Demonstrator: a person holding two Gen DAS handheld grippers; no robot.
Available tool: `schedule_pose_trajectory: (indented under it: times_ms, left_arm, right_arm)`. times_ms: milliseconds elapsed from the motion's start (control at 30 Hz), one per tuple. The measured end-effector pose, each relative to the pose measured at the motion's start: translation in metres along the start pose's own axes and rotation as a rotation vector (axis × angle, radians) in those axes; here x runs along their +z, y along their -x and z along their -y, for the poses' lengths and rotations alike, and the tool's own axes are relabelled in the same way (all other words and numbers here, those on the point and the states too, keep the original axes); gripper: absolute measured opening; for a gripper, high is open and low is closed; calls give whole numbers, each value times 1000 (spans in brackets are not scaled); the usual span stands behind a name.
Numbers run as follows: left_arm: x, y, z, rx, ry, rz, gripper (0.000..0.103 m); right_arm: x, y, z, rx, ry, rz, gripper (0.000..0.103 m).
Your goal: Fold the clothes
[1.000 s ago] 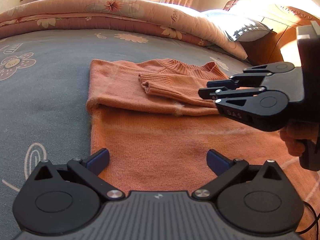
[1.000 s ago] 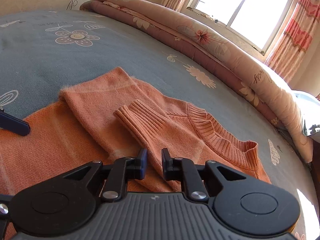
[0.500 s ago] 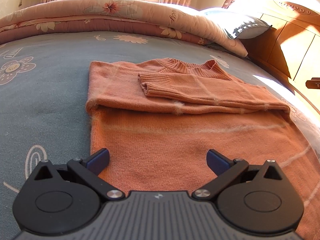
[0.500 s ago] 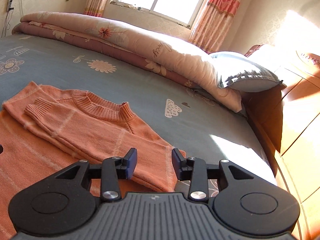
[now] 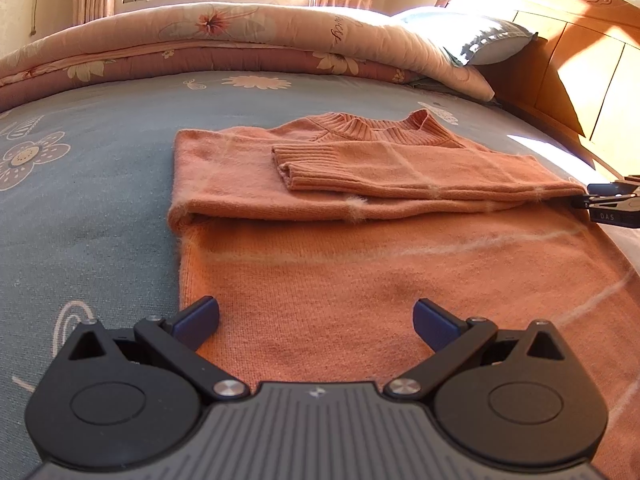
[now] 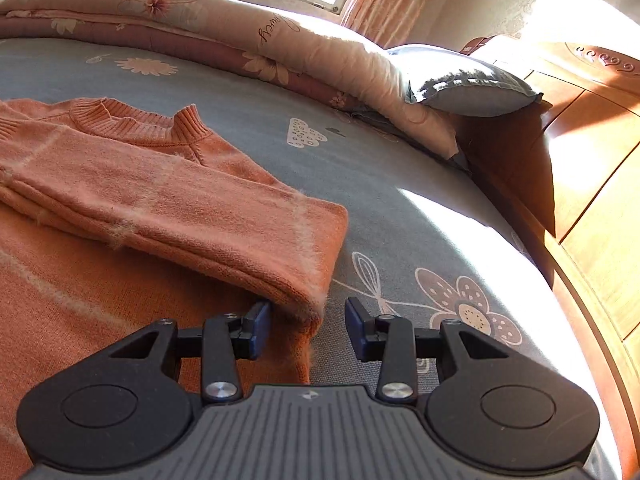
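Observation:
An orange knit sweater (image 5: 360, 272) lies flat on the bed, both sleeves folded across its chest below the ribbed collar (image 5: 380, 128). My left gripper (image 5: 316, 318) hovers open over the sweater's lower body, nothing between its fingers. In the right wrist view, my right gripper (image 6: 307, 328) is open at the sweater's (image 6: 120, 208) right side. The folded sleeve's end (image 6: 308, 280) pokes into the gap between its fingers, which do not pinch it. The right gripper's tips (image 5: 592, 196) also show at the right edge of the left wrist view.
The sweater rests on a grey-blue flowered bedsheet (image 5: 88, 184). A rolled pink quilt (image 5: 240, 40) and a grey pillow (image 6: 468, 84) lie along the far side. A wooden headboard (image 6: 592, 152) runs along the right.
My right gripper has swung from above the folded sleeves out to the sweater's right edge, dropped low, and opened wider around the sleeve fold. The left gripper has barely moved.

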State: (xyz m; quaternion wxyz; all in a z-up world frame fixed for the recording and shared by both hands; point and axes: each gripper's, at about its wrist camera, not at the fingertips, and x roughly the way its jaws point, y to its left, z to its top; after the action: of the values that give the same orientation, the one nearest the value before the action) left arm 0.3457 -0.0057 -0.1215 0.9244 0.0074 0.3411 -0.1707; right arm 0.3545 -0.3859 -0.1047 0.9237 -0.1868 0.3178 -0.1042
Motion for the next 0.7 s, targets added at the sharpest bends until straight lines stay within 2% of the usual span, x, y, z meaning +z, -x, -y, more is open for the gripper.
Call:
schedule_pose_trajectory:
  times_ms: [133, 300, 400, 467, 533, 633, 700]
  left_arm:
    - [0, 0, -1, 0, -2, 1, 102]
    - [0, 0, -3, -10, 10, 2, 102]
    - [0, 0, -4, -12, 11, 2, 102]
    - [0, 1, -3, -11, 10, 2, 102]
    - [0, 0, -3, -9, 8, 1, 102]
    - [0, 0, -2, -7, 4, 1, 102]
    - [0, 0, -2, -5, 2, 1, 102]
  right_arm:
    - [-6, -1, 0, -33, 66, -6, 48]
    - [-14, -1, 1, -65, 144, -20, 49]
    - [-12, 17, 3, -38, 128, -44, 49]
    - [-8, 30, 10, 4, 71, -24, 44]
    - [1, 36, 23, 35, -33, 5, 11]
    - [17, 33, 37, 82, -173, 33, 8]
    - [24, 19, 37, 110, -227, 20, 8]
